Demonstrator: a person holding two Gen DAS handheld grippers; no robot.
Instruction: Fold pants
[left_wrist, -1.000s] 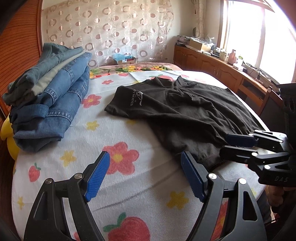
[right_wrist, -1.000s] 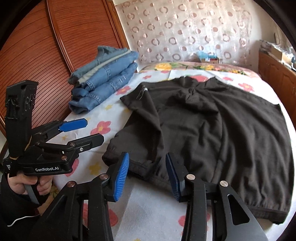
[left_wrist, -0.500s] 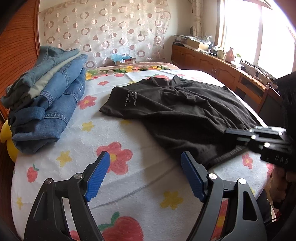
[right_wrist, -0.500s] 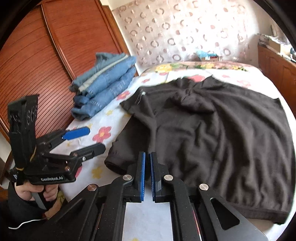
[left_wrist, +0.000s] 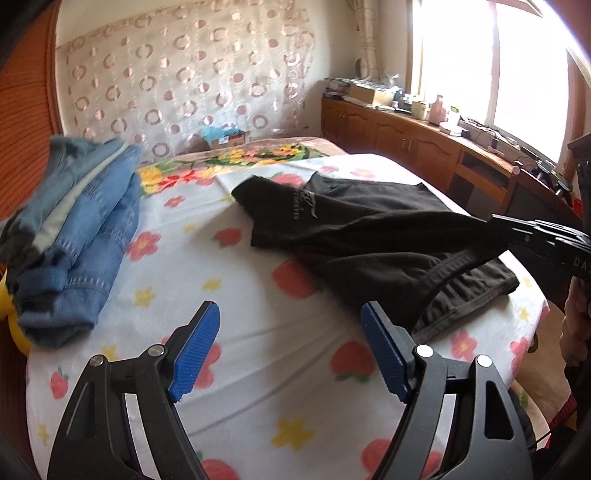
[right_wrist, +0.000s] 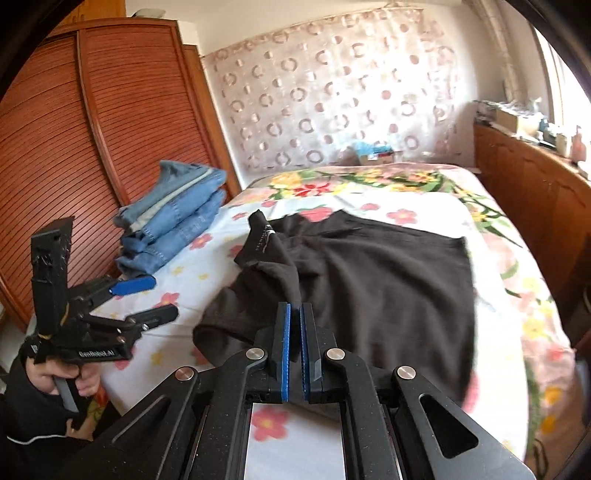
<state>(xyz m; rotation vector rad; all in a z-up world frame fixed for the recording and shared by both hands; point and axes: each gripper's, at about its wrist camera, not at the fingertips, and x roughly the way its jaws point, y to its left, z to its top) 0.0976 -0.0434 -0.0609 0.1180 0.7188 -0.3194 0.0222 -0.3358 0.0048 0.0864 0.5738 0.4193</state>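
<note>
Pants (right_wrist: 388, 280) are spread on the bed (right_wrist: 413, 201), near edge lifted by the right gripper (right_wrist: 294, 332), fingers clamped on the fabric. Left gripper (left_wrist: 291, 350) hangs open on the left, jeans (left_wrist: 77, 236) beyond it.

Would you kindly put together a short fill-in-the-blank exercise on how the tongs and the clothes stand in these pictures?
1. The right tongs are shut on the ____ pants.
2. The left tongs are ____, with nothing between their blue pads.
3. The folded jeans lie on the flowered sheet, to the ____ of the black pants in both views.
4. The pinched edge of the pants is ____ off the sheet.

Missing words: black; open; left; lifted
</note>
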